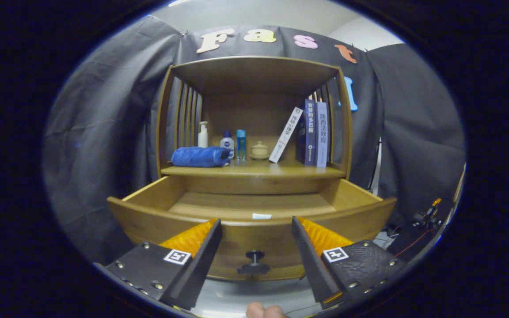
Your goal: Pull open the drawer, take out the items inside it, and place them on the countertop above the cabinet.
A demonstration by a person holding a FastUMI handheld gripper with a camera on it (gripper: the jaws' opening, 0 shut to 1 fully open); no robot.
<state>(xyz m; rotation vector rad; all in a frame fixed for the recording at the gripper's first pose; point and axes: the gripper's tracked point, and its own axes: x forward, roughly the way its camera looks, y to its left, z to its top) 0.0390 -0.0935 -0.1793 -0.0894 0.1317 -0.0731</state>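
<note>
I have the gripper [256, 225] spread and empty; the drawer [251, 207] stands pulled open just ahead of the jaws, its knob [254, 256] between them; nudging forward could bump the front and push it shut.

Countertop [254, 170] holds towel [200, 157], bottles [227, 143], books [316, 132] (upright).

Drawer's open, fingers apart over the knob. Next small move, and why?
Probably lift the open gripper over the drawer front and look down inside: it stands pulled out, the visible floor bare except for a small white slip, and nothing is between the fingers.
</note>
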